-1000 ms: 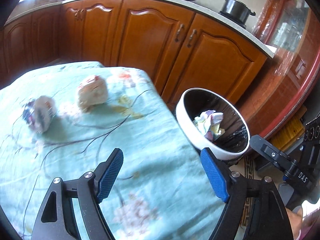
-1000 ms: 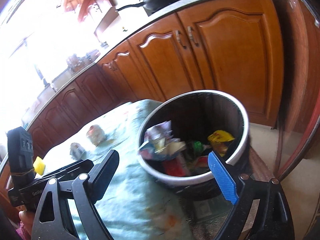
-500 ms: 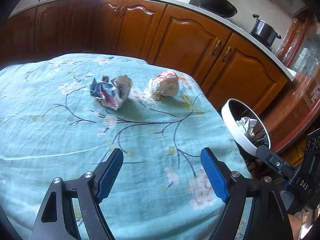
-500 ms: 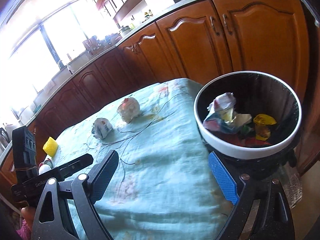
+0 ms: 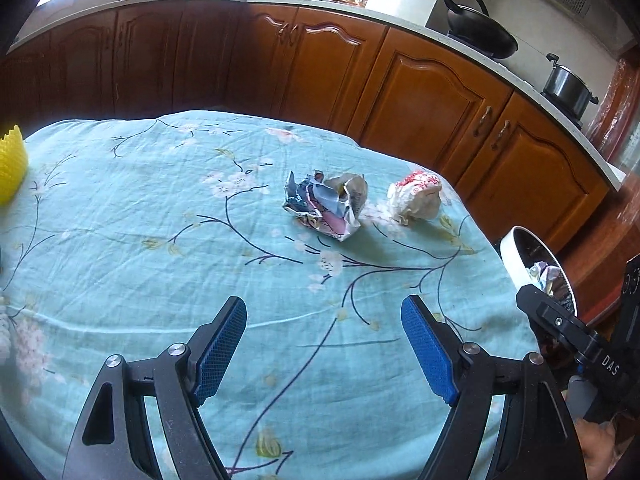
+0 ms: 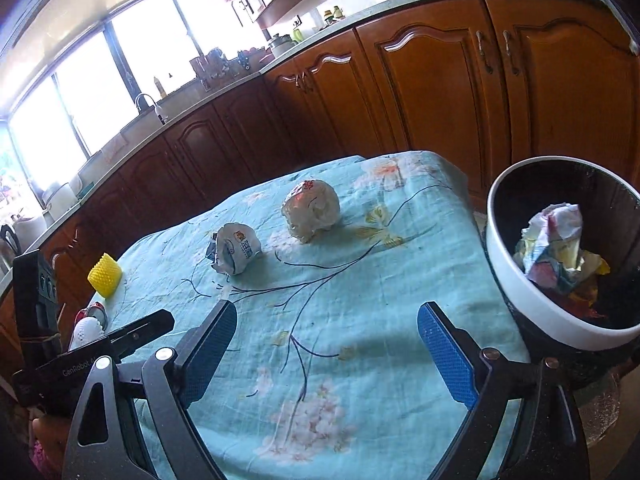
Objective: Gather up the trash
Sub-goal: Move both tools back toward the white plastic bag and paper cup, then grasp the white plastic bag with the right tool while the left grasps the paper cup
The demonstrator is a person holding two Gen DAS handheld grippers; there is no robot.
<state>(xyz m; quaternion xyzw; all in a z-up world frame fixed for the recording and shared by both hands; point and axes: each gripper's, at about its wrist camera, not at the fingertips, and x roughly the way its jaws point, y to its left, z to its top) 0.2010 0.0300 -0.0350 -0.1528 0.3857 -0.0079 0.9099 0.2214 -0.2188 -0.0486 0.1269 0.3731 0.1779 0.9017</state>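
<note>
Two crumpled trash balls lie on the table, both loose, neither gripped. The crumpled blue-and-white printed wrapper ball [image 5: 326,204] [image 6: 236,251] sits around mid-table; just beside it, toward the bin side and not touching, is the crumpled white plastic bag ball with red print [image 5: 416,196] [image 6: 311,210]. Both rest on the light teal floral tablecloth [image 5: 160,240] [image 6: 360,320].

Off the table's edge stands the round black waste bin with a white rim [image 5: 516,256] [image 6: 516,280], with crumpled paper and colourful wrappers already inside [image 6: 554,246].

Left gripper [image 5: 322,346]: black frame, blue textured pads, jaws spread wide, nothing between them, over bare cloth on the near side of the wrapper ball, apart from it. Right gripper [image 6: 346,354]: same build, jaws spread wide, empty, over cloth near the bin side, apart from both balls. In the right wrist view the left gripper's body shows at lower left; in the left wrist view the right gripper's body shows at the right edge, partly in front of the bin.

A yellow ridged cup-shaped thing [image 5: 10,164] [image 6: 105,275] sits at the table's far-left edge, well apart from the trash. Near it is a white and red item [image 6: 90,322], partly hidden, cannot tell what it is.

Behind the table are brown wooden kitchen cabinets [image 5: 432,92] [image 6: 420,88] under a pale countertop. A black wok [image 5: 478,34] and a steel pot with lid [image 5: 568,86] sit on the counter.
</note>
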